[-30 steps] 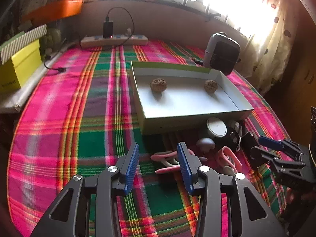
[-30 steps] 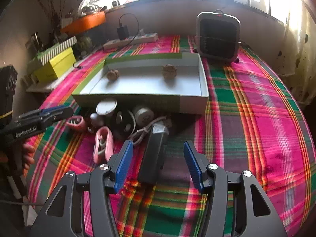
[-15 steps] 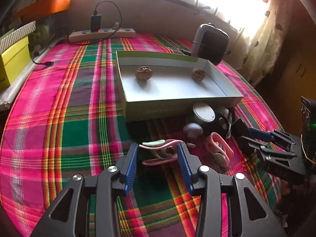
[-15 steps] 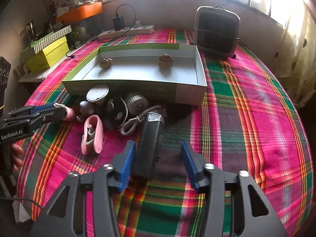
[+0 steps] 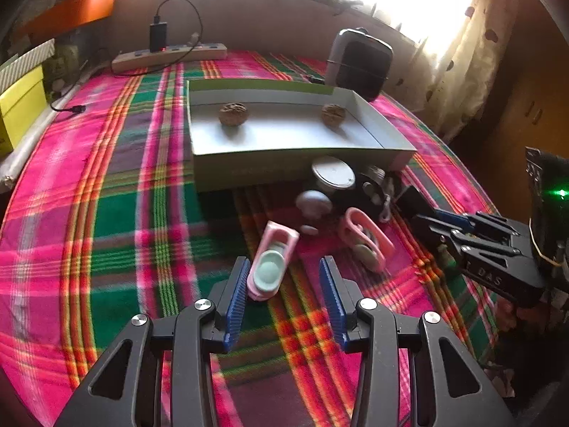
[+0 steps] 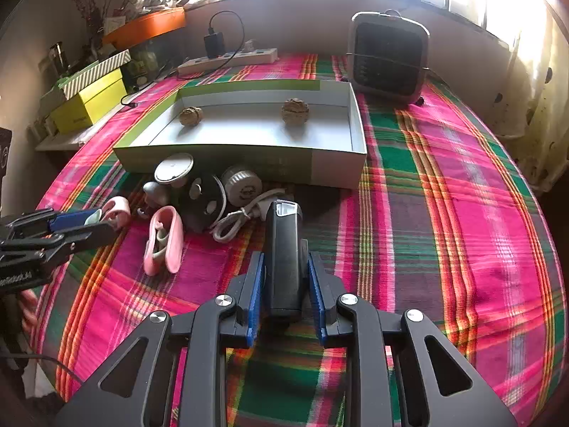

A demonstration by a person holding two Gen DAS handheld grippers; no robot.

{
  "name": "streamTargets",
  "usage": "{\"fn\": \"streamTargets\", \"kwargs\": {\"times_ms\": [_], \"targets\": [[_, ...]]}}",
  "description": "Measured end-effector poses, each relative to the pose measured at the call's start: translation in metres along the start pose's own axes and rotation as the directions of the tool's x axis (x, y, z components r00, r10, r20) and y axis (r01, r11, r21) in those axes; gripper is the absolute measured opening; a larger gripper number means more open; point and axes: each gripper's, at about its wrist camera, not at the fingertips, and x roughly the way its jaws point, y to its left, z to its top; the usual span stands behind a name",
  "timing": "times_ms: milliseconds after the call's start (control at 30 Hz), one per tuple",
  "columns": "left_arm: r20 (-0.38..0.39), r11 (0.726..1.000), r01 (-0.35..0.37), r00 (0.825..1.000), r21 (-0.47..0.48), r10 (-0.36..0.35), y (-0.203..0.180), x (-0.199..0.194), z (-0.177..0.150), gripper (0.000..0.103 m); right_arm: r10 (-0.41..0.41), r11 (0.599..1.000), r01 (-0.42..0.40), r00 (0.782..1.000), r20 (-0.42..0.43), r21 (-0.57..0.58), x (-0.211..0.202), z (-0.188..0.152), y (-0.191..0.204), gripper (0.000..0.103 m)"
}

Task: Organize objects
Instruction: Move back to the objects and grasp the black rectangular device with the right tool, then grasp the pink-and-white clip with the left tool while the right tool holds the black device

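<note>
right tongs (image 6: 286,293) pinch the black device (image 6: 284,259); lift it level toward the box (image 6: 338,170) at twelve o'clock. left tongs (image 5: 284,295) gape around the pink clip (image 5: 272,261), unclosed.

The right gripper (image 6: 286,297) has moved forward over the black device (image 6: 284,256) and narrowed: a second ago its blue pads stood wide apart short of the device's near end, and now they sit just beside its two long sides, though contact cannot be made out. The left gripper (image 5: 288,299) has spread its jaws wider than half a second ago. The pink clip with the mint pad (image 5: 272,263), then lying crosswise between those pads, now lies lengthwise on the plaid cloth (image 5: 142,213), its near end just beside the left pad. The left wrist view also sits lower and closer to the green-edged box (image 5: 284,167)
</note>
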Motion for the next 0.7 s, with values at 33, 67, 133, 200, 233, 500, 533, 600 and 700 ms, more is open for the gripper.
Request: {"fn": "streamTargets", "kwargs": {"times_ms": [33,67,133,200,233,500,533,600,700], "targets": [[-0.005,1.0,0.002,1.0,0.006,-0.002,-0.002,0.0,-0.001,0.038,0.0,1.0,0.0,1.0,0.0,0.001,0.0,0.0,-0.001,0.025],[-0.007,1.0,0.0,1.0,0.014,0.0,-0.004,-0.001,-0.002,0.038,0.0,1.0,0.0,1.0,0.0,0.004,0.0,0.0,-0.002,0.025],[-0.007,0.999,-0.011,1.0,0.032,0.011,-0.008,-0.002,-0.003,0.039,0.0,1.0,0.0,1.0,0.001,0.008,-0.001,-0.001,-0.004,0.025],[0.019,0.997,-0.065,0.998,0.041,0.064,-0.009,-0.006,-0.001,0.038,0.002,1.0,-0.002,1.0,0.002,0.01,-0.001,-0.001,-0.006,0.025],[0.024,0.996,-0.078,0.997,0.037,0.077,-0.008,-0.007,0.0,0.038,0.002,1.0,-0.002,1.0,0.002,0.009,-0.001,-0.001,-0.006,0.025],[-0.01,0.996,-0.093,0.996,0.001,0.093,0.001,0.003,0.007,0.038,0.001,1.0,-0.001,1.0,0.004,0.008,-0.002,-0.002,-0.005,0.025],[-0.013,0.995,-0.099,0.995,0.0,0.099,0.001,0.006,0.007,0.039,0.001,1.0,-0.001,1.0,0.004,0.007,-0.002,-0.002,-0.005,0.025],[-0.012,0.995,-0.105,0.994,-0.002,0.105,0.001,0.008,0.008,0.038,0.0,1.0,0.0,1.0,0.004,0.008,-0.001,-0.001,-0.006,0.025],[-0.009,0.994,-0.111,0.994,-0.013,0.111,0.002,0.01,0.01,0.038,-0.003,1.0,0.003,1.0,0.003,0.01,0.0,0.0,-0.007,0.025]]}}
